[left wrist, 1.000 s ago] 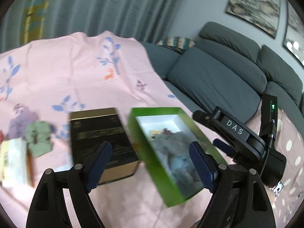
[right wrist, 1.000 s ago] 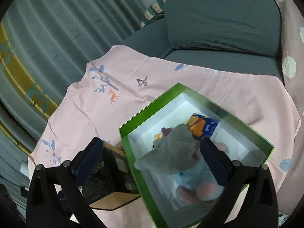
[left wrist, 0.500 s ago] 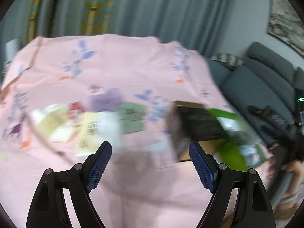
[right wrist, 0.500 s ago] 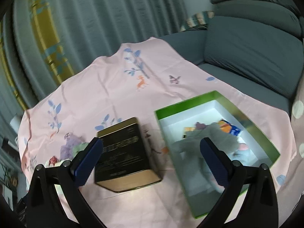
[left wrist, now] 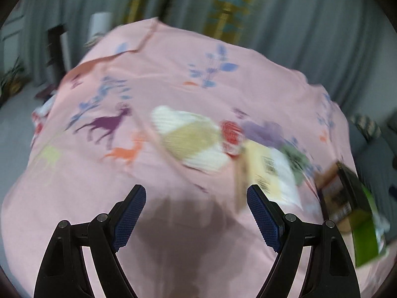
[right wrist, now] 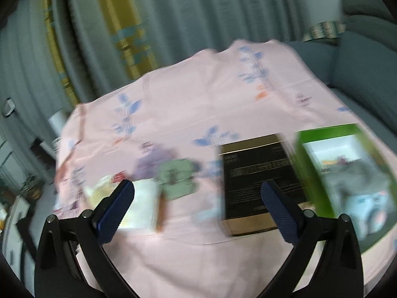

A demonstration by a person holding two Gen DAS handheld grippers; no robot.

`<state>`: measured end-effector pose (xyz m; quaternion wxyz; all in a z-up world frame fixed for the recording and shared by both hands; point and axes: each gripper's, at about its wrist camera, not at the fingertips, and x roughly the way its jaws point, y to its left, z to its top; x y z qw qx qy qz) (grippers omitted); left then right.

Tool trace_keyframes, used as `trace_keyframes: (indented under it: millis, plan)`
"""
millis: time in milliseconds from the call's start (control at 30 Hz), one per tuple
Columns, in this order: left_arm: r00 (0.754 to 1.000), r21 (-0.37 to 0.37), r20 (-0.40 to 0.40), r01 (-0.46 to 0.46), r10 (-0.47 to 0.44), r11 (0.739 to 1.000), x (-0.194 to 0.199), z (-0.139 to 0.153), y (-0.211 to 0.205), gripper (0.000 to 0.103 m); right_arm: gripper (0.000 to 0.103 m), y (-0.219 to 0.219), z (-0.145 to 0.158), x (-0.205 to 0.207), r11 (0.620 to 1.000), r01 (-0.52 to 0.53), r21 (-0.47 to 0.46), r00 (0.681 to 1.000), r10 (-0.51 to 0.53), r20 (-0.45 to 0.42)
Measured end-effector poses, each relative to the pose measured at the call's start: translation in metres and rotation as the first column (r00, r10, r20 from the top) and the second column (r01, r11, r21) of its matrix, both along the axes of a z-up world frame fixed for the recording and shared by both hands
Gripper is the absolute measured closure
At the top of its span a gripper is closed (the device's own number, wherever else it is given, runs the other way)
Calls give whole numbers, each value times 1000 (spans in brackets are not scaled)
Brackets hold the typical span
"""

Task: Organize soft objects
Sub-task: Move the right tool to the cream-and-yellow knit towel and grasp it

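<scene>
Both views are motion-blurred. Several soft items lie on the pink tablecloth [left wrist: 173,79]: a white and yellow-green one [left wrist: 191,141], a red one [left wrist: 230,136], a purple one [left wrist: 265,131], a cream packet [left wrist: 270,173] and a green one [right wrist: 177,177]. A green box [right wrist: 345,173] at the right holds a grey and pale blue plush toy [right wrist: 357,188]. My left gripper [left wrist: 196,216] is open and empty above bare cloth, left of the cream packet. My right gripper [right wrist: 197,206] is open and empty, between the green item and a black box [right wrist: 258,178].
The black and gold box stands between the soft items and the green box; it also shows at the right edge in the left wrist view [left wrist: 345,188]. Grey curtains [right wrist: 173,24] hang behind the table. A grey sofa [right wrist: 367,57] is at the right.
Both grippers have swung left, away from the green box, toward the row of soft items. Both stay open and empty. The plush toy stays in the green box.
</scene>
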<state>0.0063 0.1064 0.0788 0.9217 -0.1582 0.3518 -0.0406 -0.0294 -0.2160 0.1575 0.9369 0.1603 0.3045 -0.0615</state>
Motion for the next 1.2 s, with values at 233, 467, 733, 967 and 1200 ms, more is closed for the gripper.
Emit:
trace_keyframes:
  millis: [233,467,733,967,1200]
  plan:
    - [994,-7,-47,-102,101,995,9,-12,32,19,2,97,-17,71,959,-280,42,949,283,-137]
    - [975,-87,-127,-195,183,977,16,-22,74,19,9,198,-66,155,910,-409,72,860,411,-302]
    - [968,-193,-169,-218,186,957,22,-27,97,19,18,255,-129,220,915,-403,34,822,377,-426]
    - [974,-213,-172,-185,149,960,27,-26,91,19,60,257,-152,235,914,-406,-27,831,356,-426]
    - [978,-182,-156,-169,141,969,24,-21,83,19,76,233,-109,209,888,-448,105,827,457,-327]
